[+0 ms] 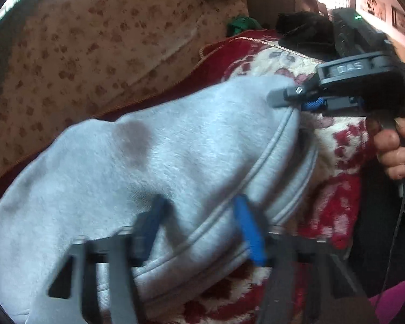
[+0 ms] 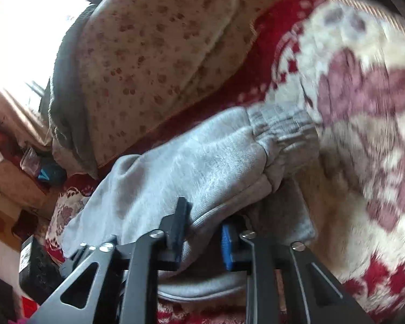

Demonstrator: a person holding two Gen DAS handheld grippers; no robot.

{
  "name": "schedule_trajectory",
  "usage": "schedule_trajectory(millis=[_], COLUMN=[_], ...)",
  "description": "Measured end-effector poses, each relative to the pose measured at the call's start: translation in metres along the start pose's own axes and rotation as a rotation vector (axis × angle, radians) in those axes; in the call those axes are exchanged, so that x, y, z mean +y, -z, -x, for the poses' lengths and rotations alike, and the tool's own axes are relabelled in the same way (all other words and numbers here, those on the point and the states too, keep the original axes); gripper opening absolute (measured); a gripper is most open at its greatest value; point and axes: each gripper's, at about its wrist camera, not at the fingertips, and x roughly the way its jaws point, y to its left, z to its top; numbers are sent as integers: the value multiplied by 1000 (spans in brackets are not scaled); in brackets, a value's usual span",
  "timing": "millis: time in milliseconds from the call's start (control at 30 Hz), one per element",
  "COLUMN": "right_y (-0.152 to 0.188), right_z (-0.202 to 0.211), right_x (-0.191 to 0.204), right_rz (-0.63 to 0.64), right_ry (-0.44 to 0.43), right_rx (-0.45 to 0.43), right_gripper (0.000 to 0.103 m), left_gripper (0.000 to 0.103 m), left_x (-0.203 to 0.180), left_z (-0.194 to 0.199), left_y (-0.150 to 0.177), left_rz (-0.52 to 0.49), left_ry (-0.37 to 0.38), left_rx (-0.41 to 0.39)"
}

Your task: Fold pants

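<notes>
Light grey fleece pants (image 1: 175,148) lie bunched on a red and cream blanket. In the left wrist view my left gripper (image 1: 199,220) has its blue pads (image 1: 247,229) pressed into a thick fold at the pants' seamed edge. My right gripper (image 1: 283,98) shows at the upper right of that view, held by a hand (image 1: 391,145), with its tips at the far edge of the cloth. In the right wrist view the right gripper (image 2: 202,232) is shut on a doubled layer of the pants (image 2: 202,162). The ribbed elastic band (image 2: 283,129) lies just beyond it.
The red and cream floral blanket (image 2: 364,81) covers the surface under the pants. A beige paw-print cover (image 1: 94,54) is heaped behind them. Dark items (image 1: 305,29) and a green bundle (image 1: 240,24) sit at the back. A black box (image 2: 32,264) lies at the lower left.
</notes>
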Motion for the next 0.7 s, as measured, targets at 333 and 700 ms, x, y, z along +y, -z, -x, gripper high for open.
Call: schedule_trajectory(millis=[333, 700], right_y=[27, 8], right_z=[51, 57], right_x=[34, 29], right_rz=[206, 256], right_ry=[68, 413], right_rx=[11, -48], right_gripper=[14, 74], left_gripper=[20, 80], left_x=[-8, 52], left_z=[22, 61], left_y=[13, -4], left_rz=[-63, 77], left_ry=[174, 19], left_rx=[50, -95])
